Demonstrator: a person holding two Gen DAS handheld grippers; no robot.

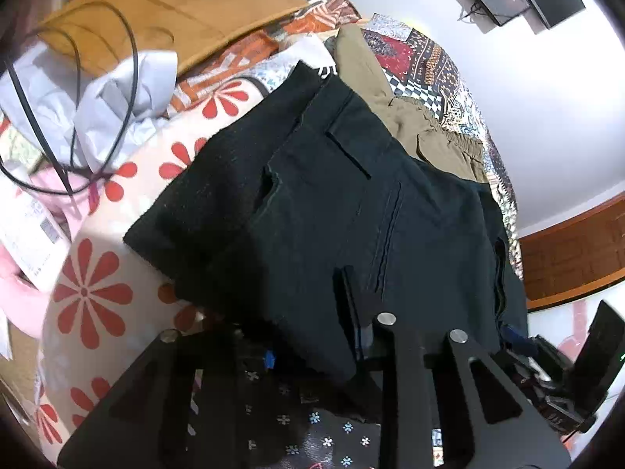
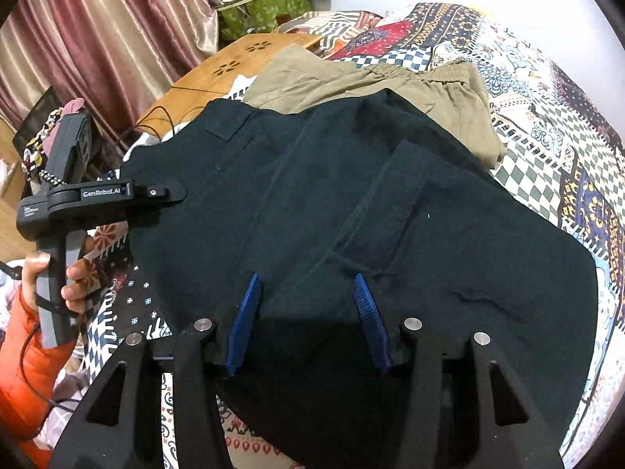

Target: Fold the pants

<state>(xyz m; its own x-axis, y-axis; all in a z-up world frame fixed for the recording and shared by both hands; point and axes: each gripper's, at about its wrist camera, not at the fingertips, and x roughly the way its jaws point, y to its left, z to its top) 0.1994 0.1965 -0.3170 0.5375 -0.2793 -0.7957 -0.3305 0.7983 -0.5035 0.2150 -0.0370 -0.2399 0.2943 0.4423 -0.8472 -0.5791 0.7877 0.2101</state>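
While the dark pants [image 2: 351,203] lie spread on the bed, the right gripper [image 2: 308,316] is held just above their near edge, its blue pads [image 2: 244,324] apart with only flat cloth seen between them. The left gripper [image 2: 156,192] is seen at the pants' left edge, gripped by a hand [image 2: 58,273] in an orange sleeve [image 2: 27,371]; whether its jaws pinch the cloth cannot be told. Khaki pants [image 2: 375,82] are partly covered by the dark pair's far side. A patterned quilt [image 2: 547,148] is spread beneath, and a wooden board [image 2: 218,74] lies beyond.
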